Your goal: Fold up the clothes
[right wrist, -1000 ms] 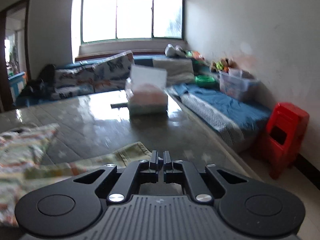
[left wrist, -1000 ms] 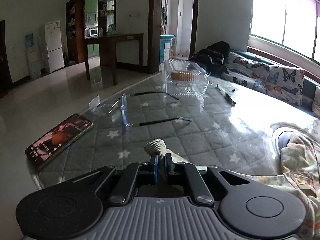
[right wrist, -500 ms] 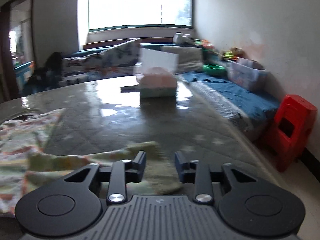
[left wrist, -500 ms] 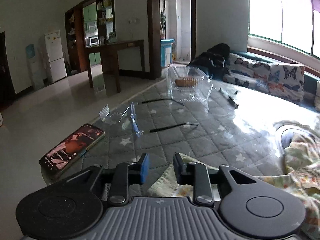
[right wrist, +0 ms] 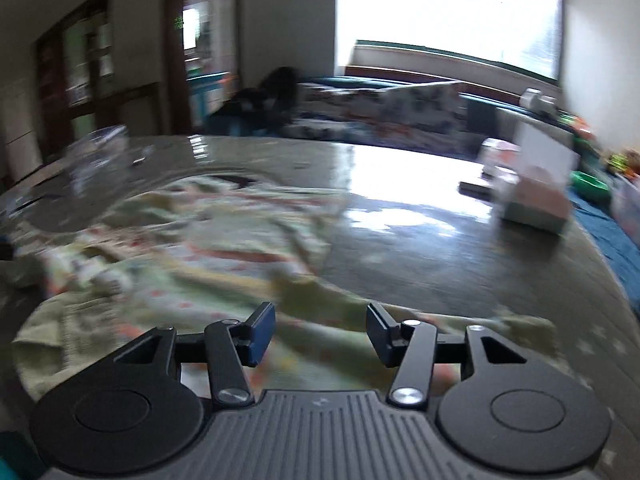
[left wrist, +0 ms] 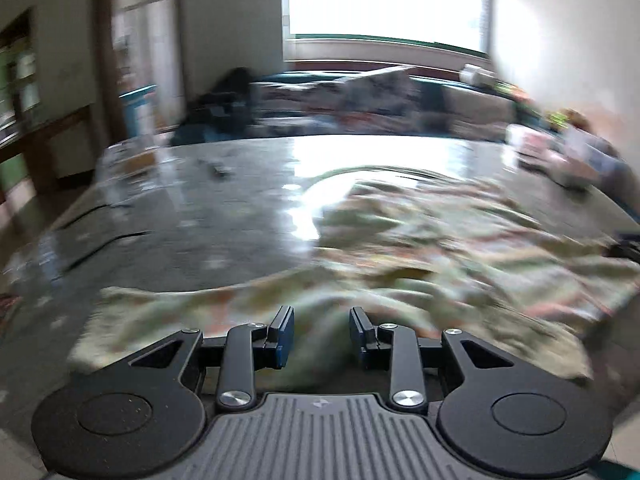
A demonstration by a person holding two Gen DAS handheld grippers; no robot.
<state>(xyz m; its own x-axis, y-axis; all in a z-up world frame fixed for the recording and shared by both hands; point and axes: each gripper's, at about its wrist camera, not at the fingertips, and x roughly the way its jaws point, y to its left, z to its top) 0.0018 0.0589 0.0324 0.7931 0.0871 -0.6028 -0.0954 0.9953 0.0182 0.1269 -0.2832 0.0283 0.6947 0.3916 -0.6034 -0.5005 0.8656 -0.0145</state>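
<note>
A pale green garment with an orange and red print (left wrist: 420, 248) lies spread and rumpled on the grey quilted table (left wrist: 200, 216). It also shows in the right wrist view (right wrist: 192, 248). My left gripper (left wrist: 321, 326) is open and empty above the garment's near edge. My right gripper (right wrist: 321, 326) is open and empty above the garment's near part. Both views are blurred by motion.
A tissue box (right wrist: 534, 196) stands at the table's far right. A clear plastic container (left wrist: 132, 160) and a small dark object (left wrist: 218, 168) lie at the far left. A sofa with patterned cushions (right wrist: 380, 108) runs behind the table under the window.
Both grippers opened and let go of the garment's ends. Both cameras have swung round toward the middle of the table, so the garment now fills the views.
</note>
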